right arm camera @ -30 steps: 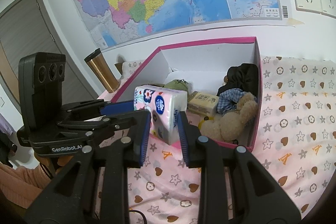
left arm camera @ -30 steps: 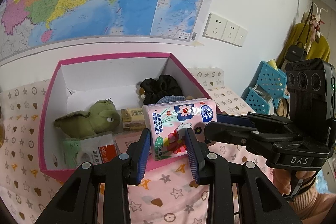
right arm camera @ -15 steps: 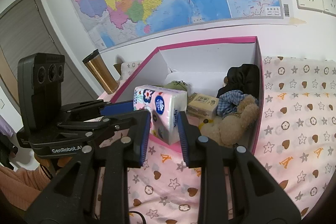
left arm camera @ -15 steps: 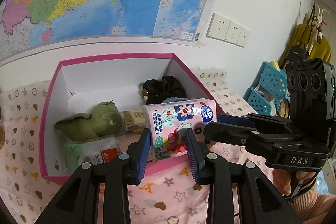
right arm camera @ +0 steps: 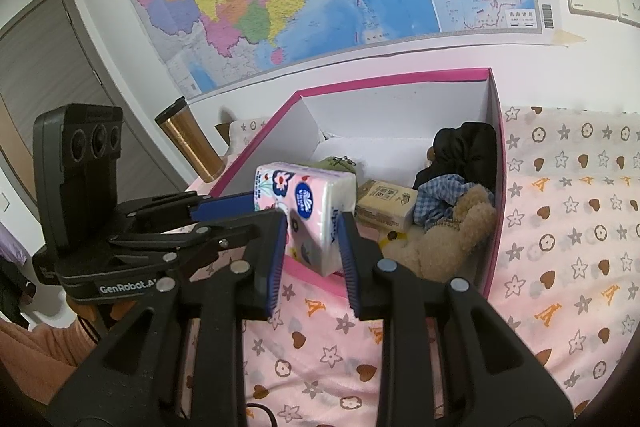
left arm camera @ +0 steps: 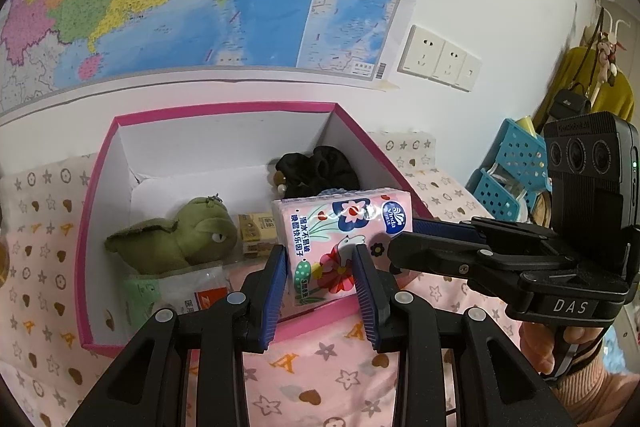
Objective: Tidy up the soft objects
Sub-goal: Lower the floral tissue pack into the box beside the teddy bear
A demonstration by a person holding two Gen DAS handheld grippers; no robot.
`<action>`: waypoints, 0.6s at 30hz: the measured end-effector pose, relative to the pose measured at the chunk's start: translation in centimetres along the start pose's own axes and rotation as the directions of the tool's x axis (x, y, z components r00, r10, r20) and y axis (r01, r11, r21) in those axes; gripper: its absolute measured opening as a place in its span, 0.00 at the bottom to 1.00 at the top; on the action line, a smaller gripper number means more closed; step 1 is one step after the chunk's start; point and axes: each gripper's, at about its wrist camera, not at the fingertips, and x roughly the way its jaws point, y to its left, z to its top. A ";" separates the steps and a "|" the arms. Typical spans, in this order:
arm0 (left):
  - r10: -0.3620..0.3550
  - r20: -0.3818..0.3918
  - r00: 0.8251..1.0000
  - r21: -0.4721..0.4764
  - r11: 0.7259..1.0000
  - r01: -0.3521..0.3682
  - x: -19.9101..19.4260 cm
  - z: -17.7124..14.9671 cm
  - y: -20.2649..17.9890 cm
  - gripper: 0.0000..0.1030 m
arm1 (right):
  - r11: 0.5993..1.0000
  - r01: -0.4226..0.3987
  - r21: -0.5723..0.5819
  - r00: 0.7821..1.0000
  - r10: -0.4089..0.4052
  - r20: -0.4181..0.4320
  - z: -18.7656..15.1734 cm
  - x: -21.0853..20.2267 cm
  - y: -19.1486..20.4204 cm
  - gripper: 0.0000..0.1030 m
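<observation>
While gripped from both sides: tissue pack point(left arm camera: 346, 241) held above near rim of pink box point(left arm camera: 224, 111).
Left gripper point(left arm camera: 320, 291) fingers: clamped on pack's near end.
Right gripper point(right arm camera: 312, 253) fingers: pressed on pack's other end.
Box contents: green plush point(left arm camera: 176, 241), teddy bear point(right arm camera: 448, 231), black cloth point(left arm camera: 320, 167).
Underneath: patterned pink sheet point(right arm camera: 560, 227).

box point(left arm camera: 100, 211) middle floor bare, green plush point(left arm camera: 176, 243) left, teddy point(right arm camera: 452, 231) right
</observation>
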 end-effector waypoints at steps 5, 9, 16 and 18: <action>-0.001 -0.002 1.000 -0.003 1.000 0.001 0.1 0.1 0.1 0.31 | 1.000 -0.001 0.003 1.000 0.001 -0.003 0.2 0.2 -0.1 0.29; 0.000 -0.003 1.000 -0.005 1.000 0.000 0.2 0.2 0.2 0.31 | 1.000 -0.001 0.003 1.000 0.001 -0.004 0.2 0.3 -0.1 0.29; 0.001 -0.006 1.000 -0.006 1.000 -0.001 0.5 0.3 0.4 0.31 | 1.000 0.001 0.008 1.000 -0.001 -0.005 0.2 0.5 -0.1 0.29; 0.001 -0.007 1.000 -0.005 1.000 -0.002 0.6 0.4 0.5 0.31 | 1.000 0.002 0.011 1.000 -0.002 -0.006 0.2 0.6 -0.2 0.29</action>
